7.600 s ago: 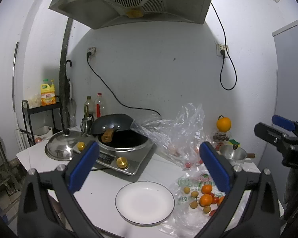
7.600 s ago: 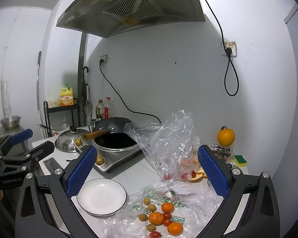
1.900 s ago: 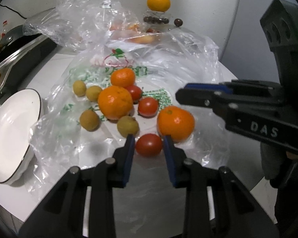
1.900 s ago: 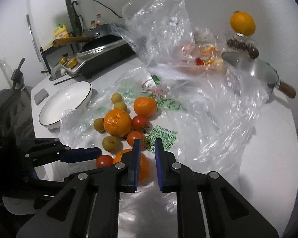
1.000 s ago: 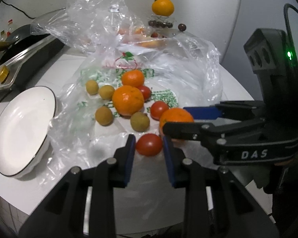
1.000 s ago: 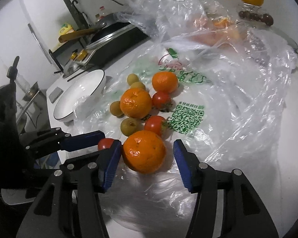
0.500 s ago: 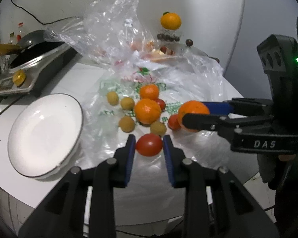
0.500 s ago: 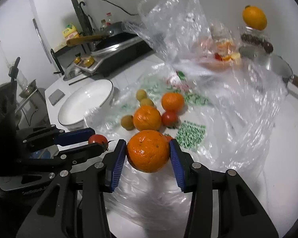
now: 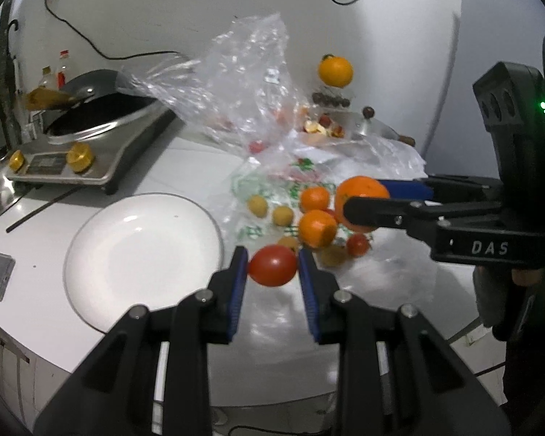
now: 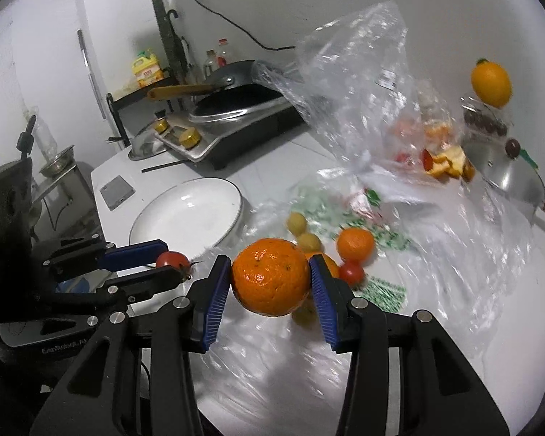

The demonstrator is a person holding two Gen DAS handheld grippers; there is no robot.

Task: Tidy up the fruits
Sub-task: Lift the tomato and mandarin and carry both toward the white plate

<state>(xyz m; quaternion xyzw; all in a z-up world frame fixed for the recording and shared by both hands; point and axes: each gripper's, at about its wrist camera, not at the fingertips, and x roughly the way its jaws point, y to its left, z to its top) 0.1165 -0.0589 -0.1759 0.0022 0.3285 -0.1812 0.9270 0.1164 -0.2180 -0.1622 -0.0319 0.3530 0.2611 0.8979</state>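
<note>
My left gripper (image 9: 272, 267) is shut on a red tomato (image 9: 272, 266), held in the air just right of the white plate (image 9: 141, 254). My right gripper (image 10: 270, 279) is shut on a large orange (image 10: 270, 277), lifted above the flat plastic bag (image 10: 418, 254). In the left wrist view the same orange (image 9: 359, 192) hangs in the right gripper (image 9: 348, 203) above the remaining fruit. Two smaller oranges (image 9: 314, 198), small tomatoes (image 9: 358, 245) and several yellow-green fruits (image 9: 257, 205) lie on the bag. In the right wrist view the left gripper (image 10: 165, 259) holds the tomato (image 10: 171, 259) near the plate (image 10: 189, 218).
An induction cooker with a wok (image 9: 91, 123) stands at the back left. A crumpled clear bag (image 9: 236, 83) rises behind the fruit. A pot lid (image 10: 505, 178), an orange on a jar (image 10: 490, 81) and peel scraps (image 10: 447, 163) are at the back right. A phone (image 10: 117, 188) lies near the plate.
Both grippers rose and drew back from the fruit pile. The right jaws closed on the large orange and lifted it off the bag. The left kept the tomato and shifted toward the plate.
</note>
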